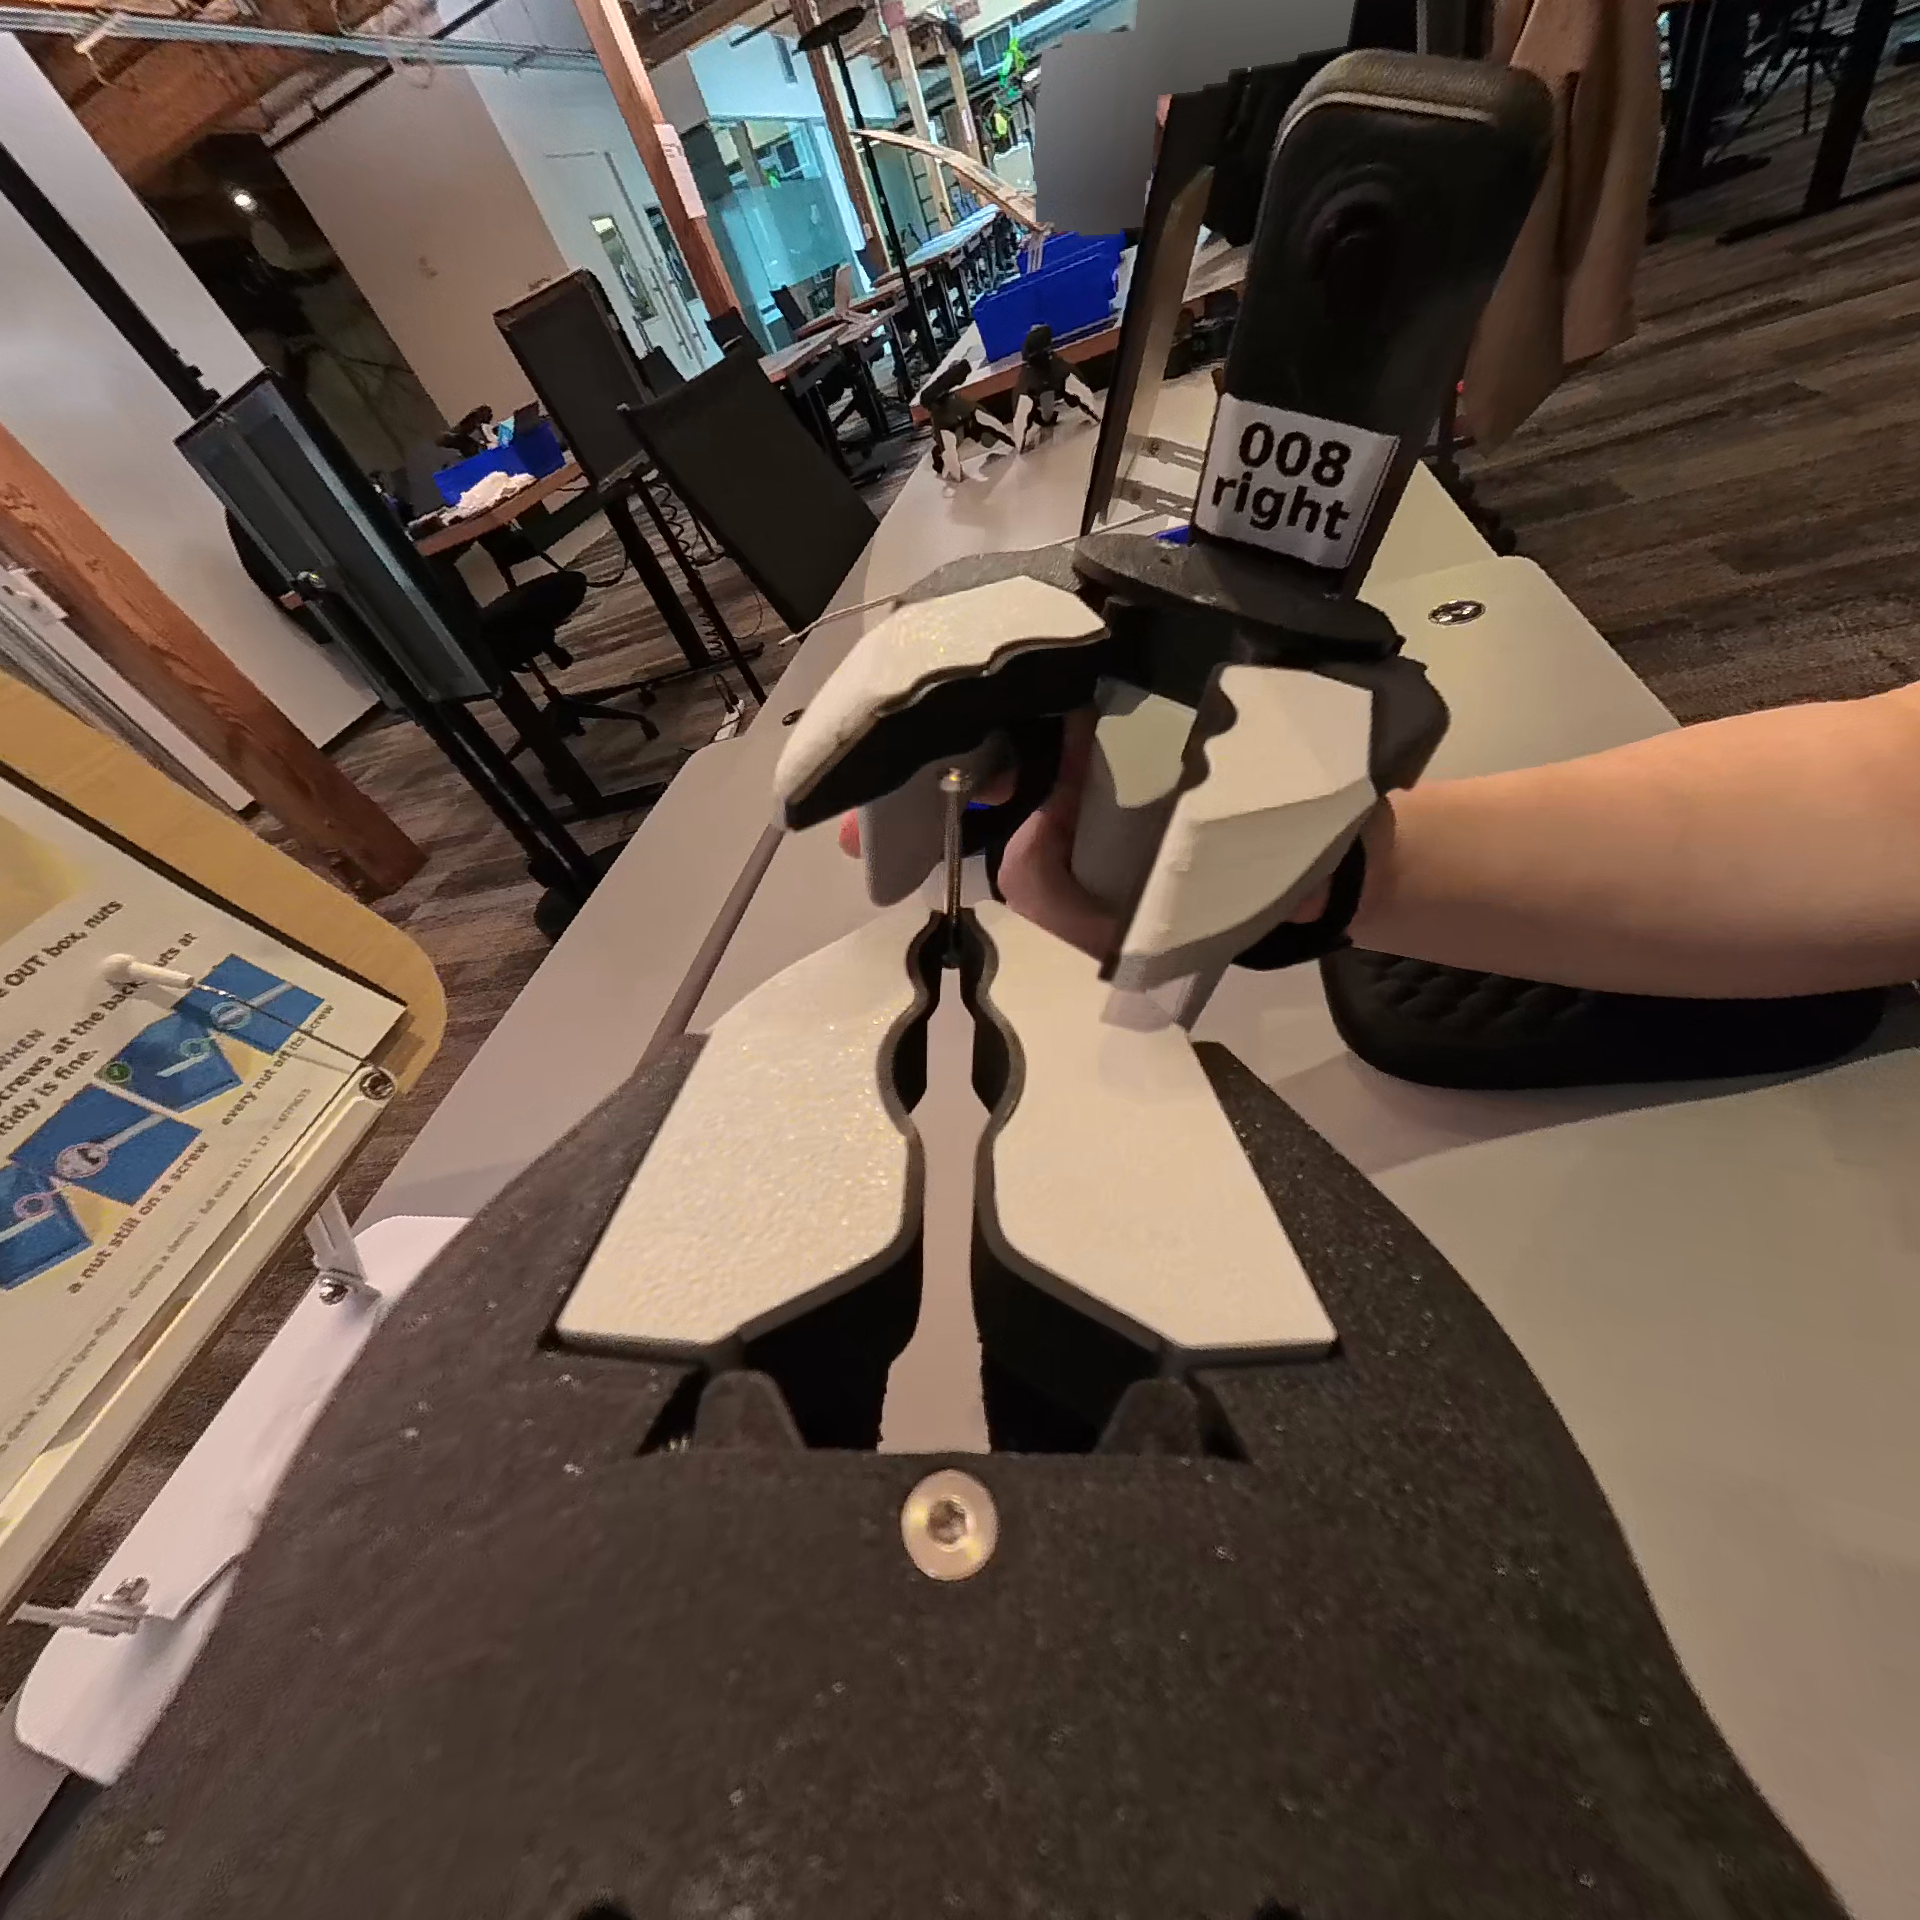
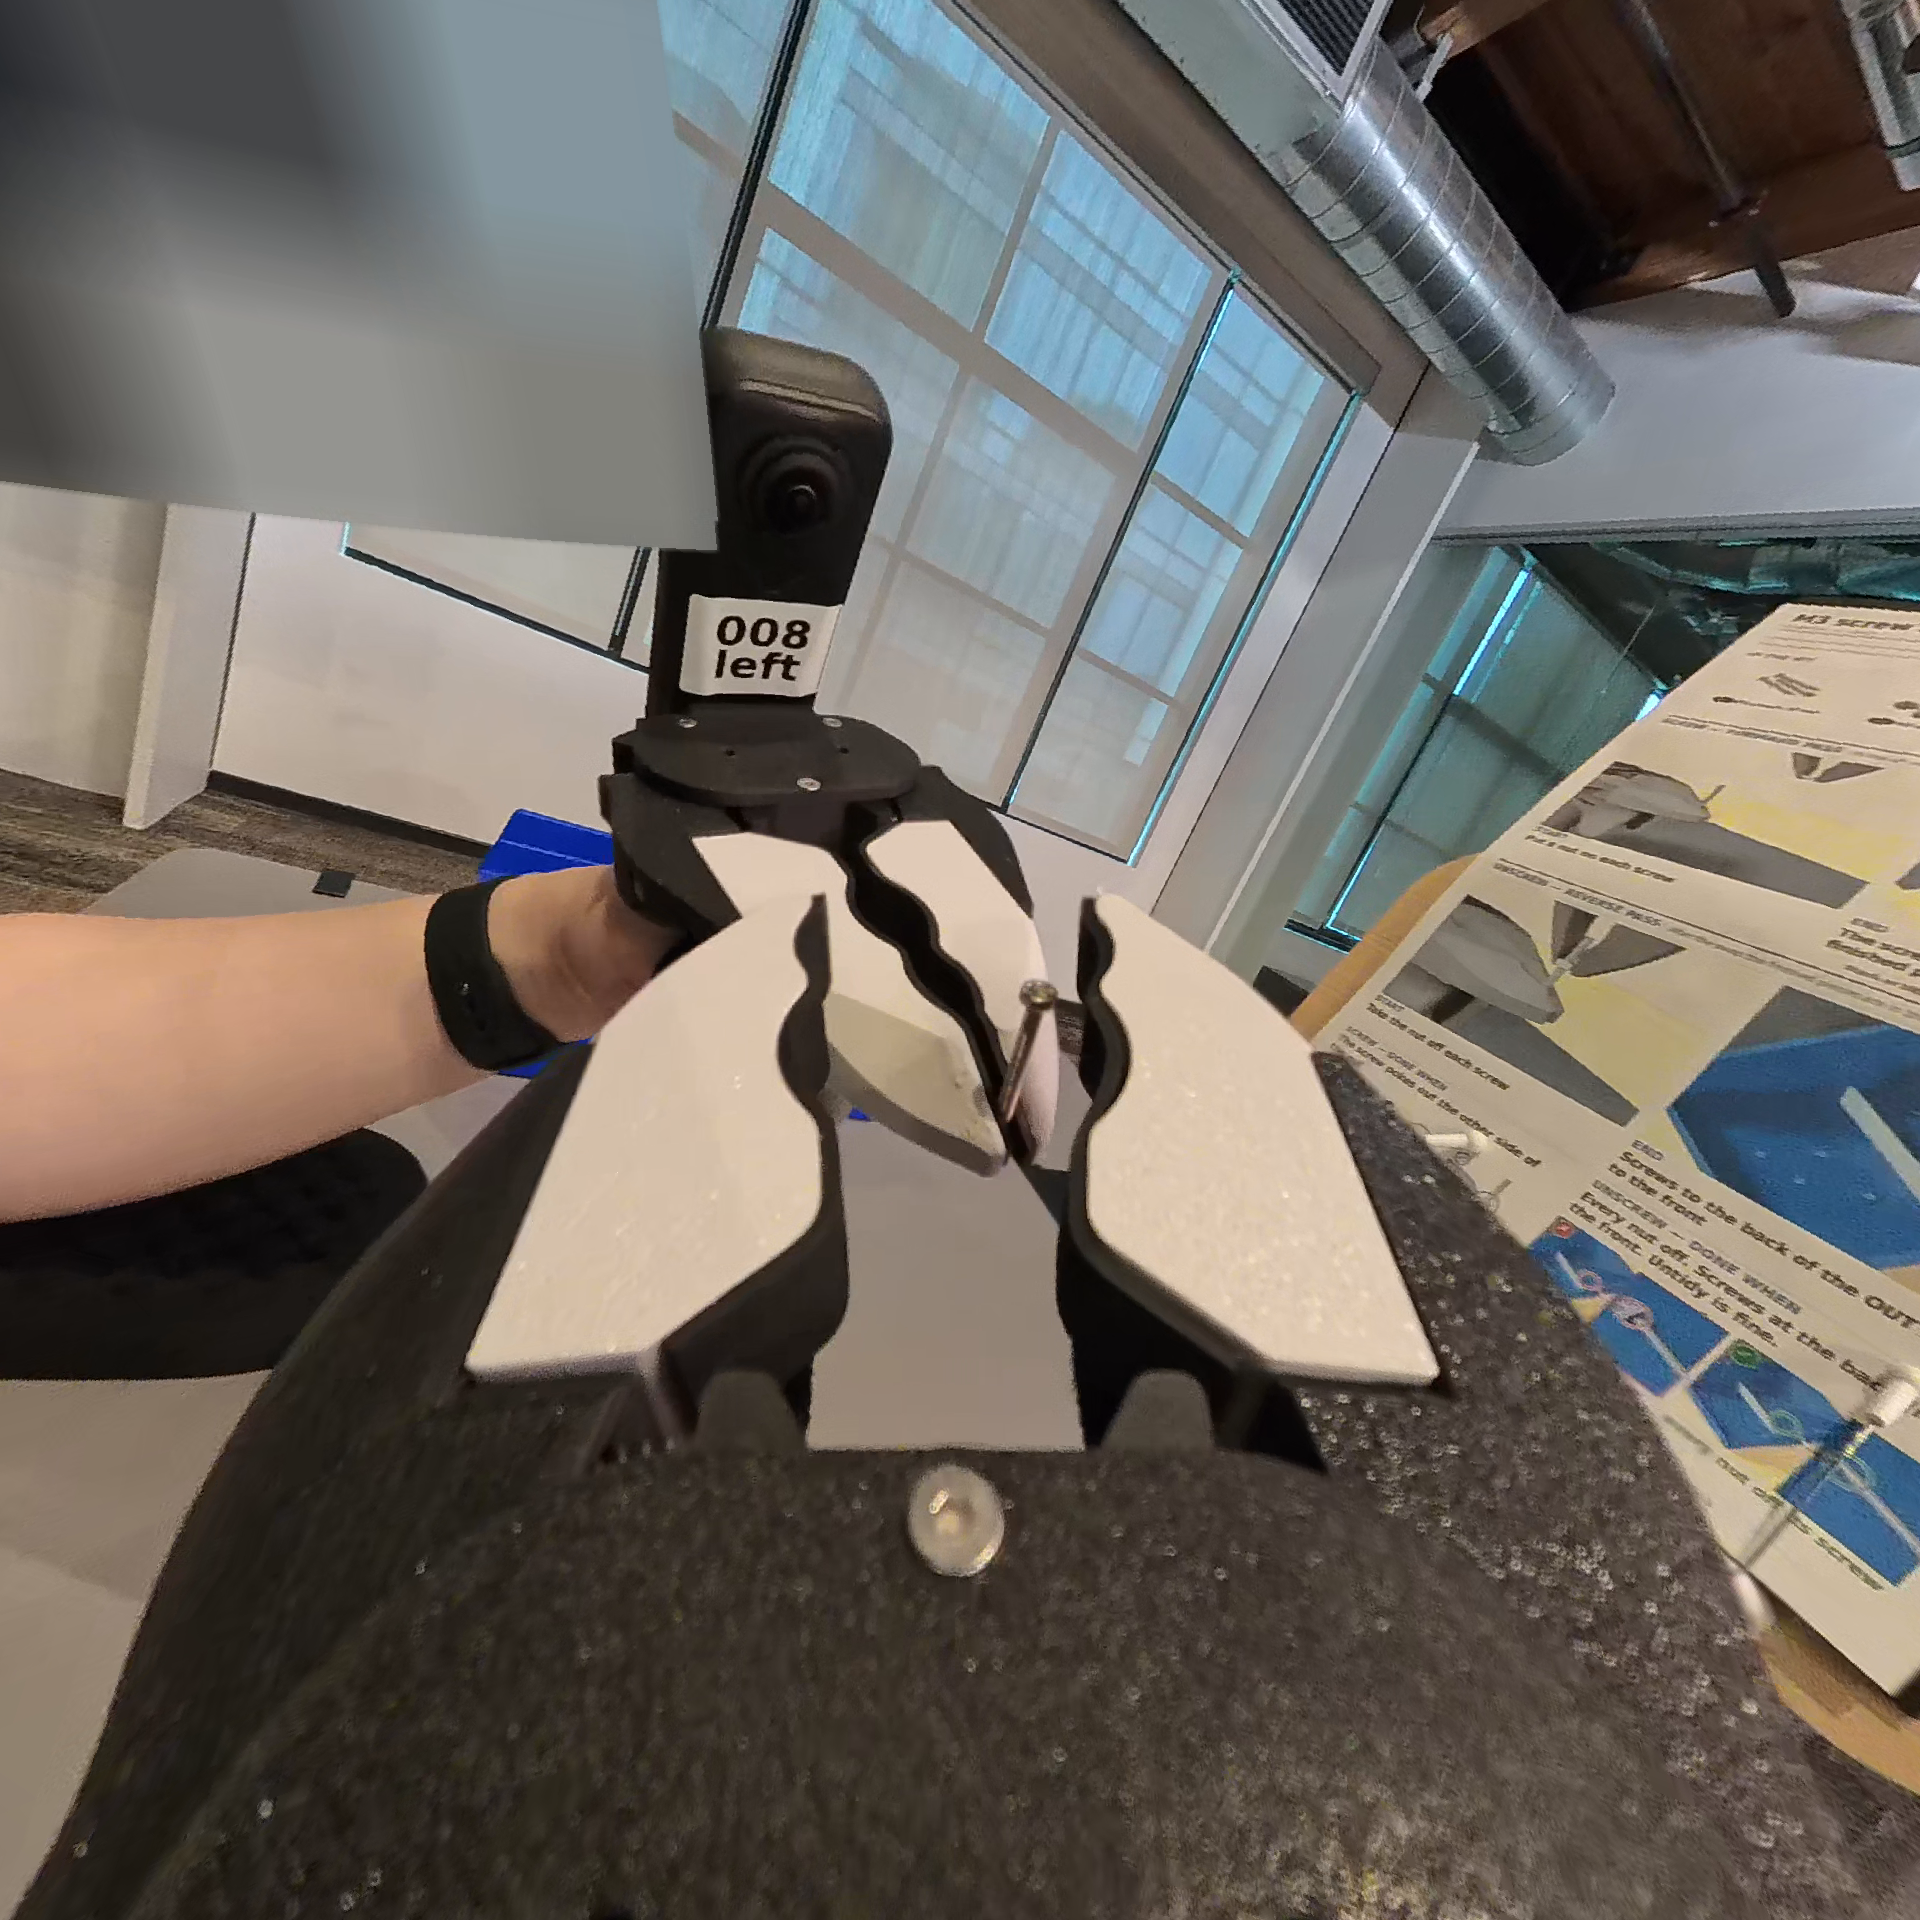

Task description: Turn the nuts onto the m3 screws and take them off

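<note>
My left gripper (image 1: 951, 951) is shut on the lower end of a thin metal screw (image 1: 952, 852), which stands upright with its head at the top. The right wrist view shows the same: the left gripper (image 2: 1013, 1143) pinches the screw (image 2: 1032, 1049) at its tips. My right gripper (image 2: 956, 914) is open, with its white fingers (image 2: 1216, 1122) standing wide on either side of the screw and the left gripper's tips. In the left wrist view the right gripper (image 1: 977, 894) faces mine, and the screw's head sits close under its upper finger (image 1: 935, 675). Nothing is in its grasp.
A grey table (image 1: 1610, 1299) lies below both grippers. A black padded rest (image 1: 1610, 1023) lies under the person's forearm (image 1: 1662, 831). A printed instruction board on a wooden stand (image 1: 156, 1122) stands at the left, and shows at the right in the right wrist view (image 2: 1714, 1091). Desks, chairs and blue bins (image 1: 1049, 291) stand farther back. Spacing between my two grippers at the tips: around 4 centimetres.
</note>
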`<action>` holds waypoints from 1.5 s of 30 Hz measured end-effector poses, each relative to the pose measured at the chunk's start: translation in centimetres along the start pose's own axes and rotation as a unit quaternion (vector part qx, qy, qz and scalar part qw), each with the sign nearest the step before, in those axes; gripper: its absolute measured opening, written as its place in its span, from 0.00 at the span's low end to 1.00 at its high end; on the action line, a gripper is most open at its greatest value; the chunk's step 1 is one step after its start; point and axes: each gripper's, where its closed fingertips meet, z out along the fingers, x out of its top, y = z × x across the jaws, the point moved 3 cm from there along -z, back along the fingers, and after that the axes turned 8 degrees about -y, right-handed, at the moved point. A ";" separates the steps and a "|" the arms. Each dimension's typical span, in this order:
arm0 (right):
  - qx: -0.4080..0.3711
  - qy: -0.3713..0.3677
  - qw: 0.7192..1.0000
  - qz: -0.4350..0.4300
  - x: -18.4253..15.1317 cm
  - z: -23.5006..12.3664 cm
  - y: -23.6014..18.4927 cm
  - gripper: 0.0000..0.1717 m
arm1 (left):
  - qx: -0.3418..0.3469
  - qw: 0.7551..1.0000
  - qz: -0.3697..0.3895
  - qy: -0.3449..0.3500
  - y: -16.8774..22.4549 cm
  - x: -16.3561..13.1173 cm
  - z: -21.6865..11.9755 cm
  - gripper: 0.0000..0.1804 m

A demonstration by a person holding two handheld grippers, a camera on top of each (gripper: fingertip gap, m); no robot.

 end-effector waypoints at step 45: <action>0.000 0.004 1.000 0.017 -0.3 -0.5 0.4 0.28 | 0.033 0.999 -0.023 0.019 -1.9 -0.1 -1.9 0.01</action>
